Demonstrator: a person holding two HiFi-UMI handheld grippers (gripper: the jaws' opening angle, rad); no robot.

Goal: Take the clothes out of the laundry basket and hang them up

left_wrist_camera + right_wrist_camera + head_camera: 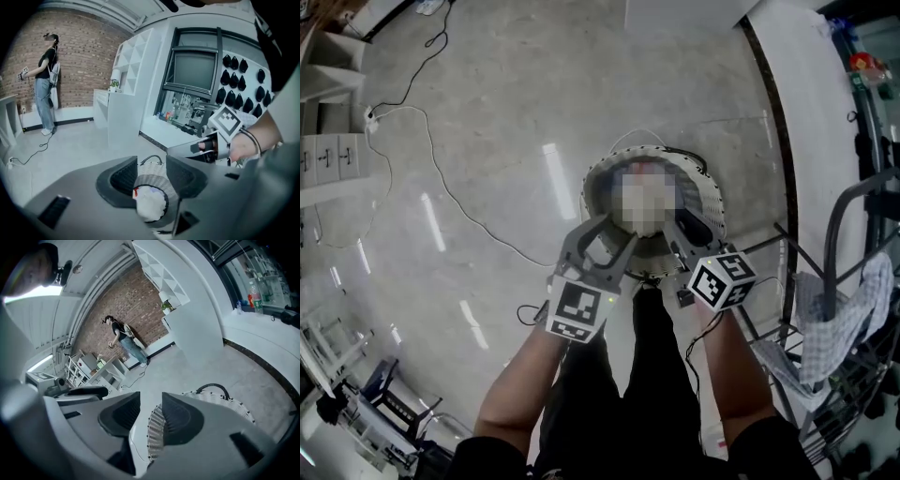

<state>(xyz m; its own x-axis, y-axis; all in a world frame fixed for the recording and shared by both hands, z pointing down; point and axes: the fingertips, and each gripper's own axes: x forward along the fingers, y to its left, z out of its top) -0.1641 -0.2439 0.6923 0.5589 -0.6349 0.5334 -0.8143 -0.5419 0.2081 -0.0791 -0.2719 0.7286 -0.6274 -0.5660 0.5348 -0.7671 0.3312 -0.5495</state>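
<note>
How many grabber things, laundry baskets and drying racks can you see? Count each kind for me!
Grippers: 2, the left gripper and the right gripper
Laundry basket: 1
Drying rack: 1
Total: 4

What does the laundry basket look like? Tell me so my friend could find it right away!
Start on the big shiny grey floor, then look just left of the metal drying rack with the checked cloth on it. The laundry basket sits there by itself. It is the only round thing around, woven and white, with dark looped handles.
</note>
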